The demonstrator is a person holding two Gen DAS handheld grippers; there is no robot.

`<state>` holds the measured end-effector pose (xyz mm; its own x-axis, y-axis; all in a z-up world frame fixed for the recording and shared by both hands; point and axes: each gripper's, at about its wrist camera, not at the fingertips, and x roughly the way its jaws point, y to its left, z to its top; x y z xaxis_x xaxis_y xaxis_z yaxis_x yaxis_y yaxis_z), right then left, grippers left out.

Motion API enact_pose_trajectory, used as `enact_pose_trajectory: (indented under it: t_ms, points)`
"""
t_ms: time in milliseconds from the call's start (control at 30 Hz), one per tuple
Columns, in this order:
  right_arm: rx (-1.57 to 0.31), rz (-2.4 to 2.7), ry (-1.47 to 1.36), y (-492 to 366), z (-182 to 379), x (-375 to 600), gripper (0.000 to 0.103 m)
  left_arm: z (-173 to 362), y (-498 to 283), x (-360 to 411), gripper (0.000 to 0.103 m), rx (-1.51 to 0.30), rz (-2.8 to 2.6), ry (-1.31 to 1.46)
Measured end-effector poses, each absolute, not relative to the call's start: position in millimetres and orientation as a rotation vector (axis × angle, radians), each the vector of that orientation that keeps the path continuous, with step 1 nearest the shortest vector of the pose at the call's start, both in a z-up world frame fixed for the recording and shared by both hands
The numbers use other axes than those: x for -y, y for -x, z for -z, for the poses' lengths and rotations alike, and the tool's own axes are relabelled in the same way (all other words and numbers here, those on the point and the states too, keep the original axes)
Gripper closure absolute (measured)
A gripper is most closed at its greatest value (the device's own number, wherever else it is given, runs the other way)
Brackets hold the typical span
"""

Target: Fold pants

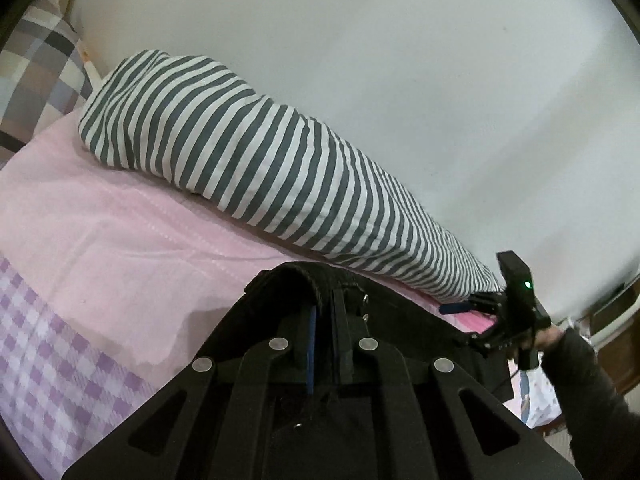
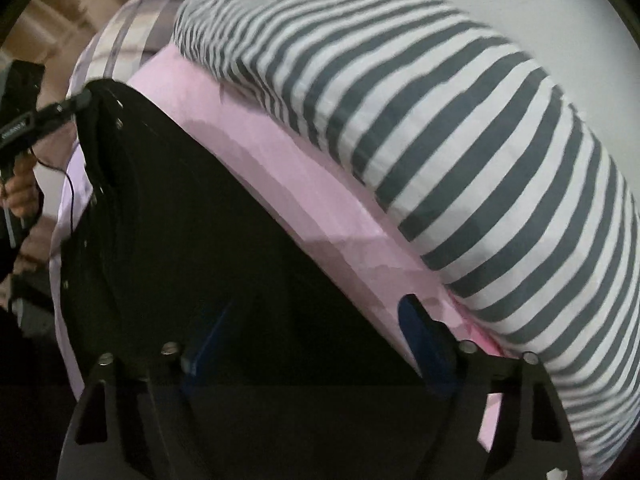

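The left hand-held gripper (image 1: 322, 320) is clamped on the black pants' (image 1: 400, 316) waistband at lower centre; the right hand-held gripper (image 2: 316, 344) gapes above dark, smooth cloth.

Left gripper (image 1: 324, 312) clamped on the black pants (image 1: 400, 312) waistband, pink sheet (image 1: 120, 240) beneath, striped bolster (image 1: 260, 160) against the wall — right gripper (image 1: 460, 307) at far right.

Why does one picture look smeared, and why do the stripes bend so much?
Right wrist view: motion blur smears the striped bolster, and the black pants are a dark featureless mass. Left wrist view: sharp, the bolster crisp; the fisheye lens bows both pictures, darkening the corners.
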<state>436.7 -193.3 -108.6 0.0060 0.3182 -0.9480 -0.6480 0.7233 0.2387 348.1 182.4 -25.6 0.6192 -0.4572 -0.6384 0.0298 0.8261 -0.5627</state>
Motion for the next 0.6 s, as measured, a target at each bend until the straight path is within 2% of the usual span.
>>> enact_pose_trajectory:
  t_ms: [133,367,433,600]
  points:
    - [-1.439,-0.831,0.32,-445.0,120.7,197.5,0.031,16.7,-341.4,-185.5,0.098,-0.863,0.29,0.527]
    - [-1.49,-0.863,0.316,-450.4,133.0,223.0,0.049,14.6,-336.2,-181.9,0.098,-0.862,0.283,0.505]
    - [-1.512,-0.856,0.305,-448.7,134.0,232.2,0.055,14.1,-335.6,-182.8,0.097,-0.865,0.28,0.499]
    - [-1.523,-0.78,0.342,-434.0,128.8,251.9,0.084,17.6,-339.3,-184.4,0.097,-0.879,0.272,0.504]
